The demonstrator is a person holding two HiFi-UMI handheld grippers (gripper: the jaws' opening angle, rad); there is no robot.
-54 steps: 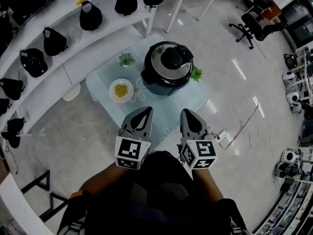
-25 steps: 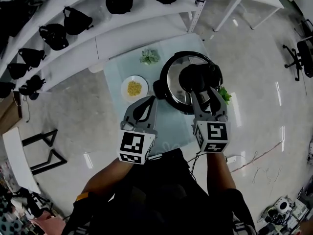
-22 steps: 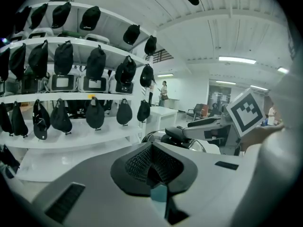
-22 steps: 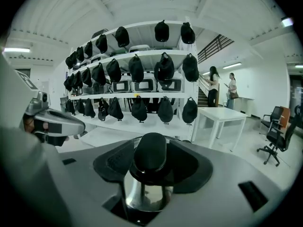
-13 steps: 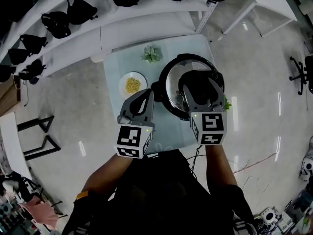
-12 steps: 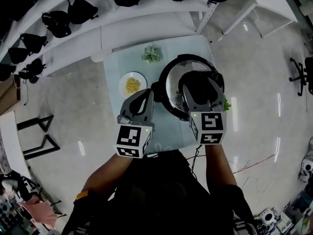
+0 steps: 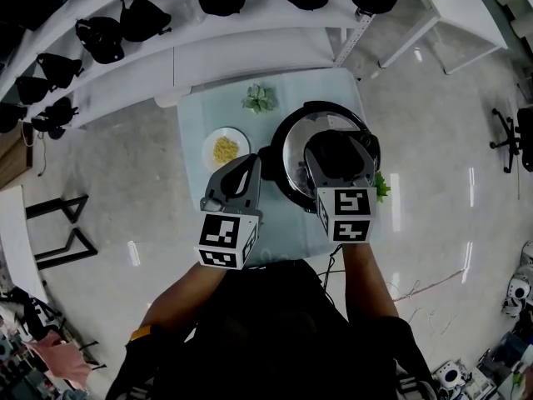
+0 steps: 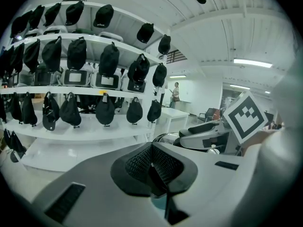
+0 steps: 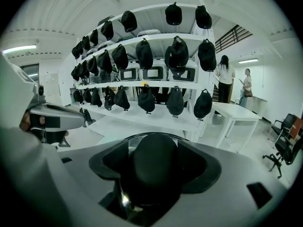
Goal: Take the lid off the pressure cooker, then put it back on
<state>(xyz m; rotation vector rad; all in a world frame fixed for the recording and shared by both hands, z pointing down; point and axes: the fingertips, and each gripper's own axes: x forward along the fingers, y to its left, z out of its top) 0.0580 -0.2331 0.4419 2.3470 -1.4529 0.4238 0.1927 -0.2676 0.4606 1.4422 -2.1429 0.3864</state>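
The pressure cooker [image 7: 281, 167] stands on a pale blue table [image 7: 193, 182], its steel lid [image 7: 293, 150] on and topped by a black knob [image 7: 337, 152]. My right gripper [image 7: 337, 148] hangs over the lid. Its jaws are opening, one on each side of the knob [image 9: 155, 167], and I cannot see the pads [image 9: 110, 162] pressing on it. My left gripper [image 7: 248, 167] is shut and empty just left of the cooker, above the table. In the left gripper view its pads [image 8: 142, 163] meet, and the right gripper [image 8: 203, 135] shows beyond them.
A white plate of yellow food [image 7: 225, 148] and a small green plant [image 7: 260, 98] sit on the table left of the cooker. Another plant [image 7: 381, 186] is at its right. Curved white shelves [image 7: 250, 48] hold black caps behind. A white table [image 7: 454, 7] stands far right.
The right gripper has come down over the lid and its jaws have spread wider around the knob. The left gripper has shifted only slightly beside the cooker.
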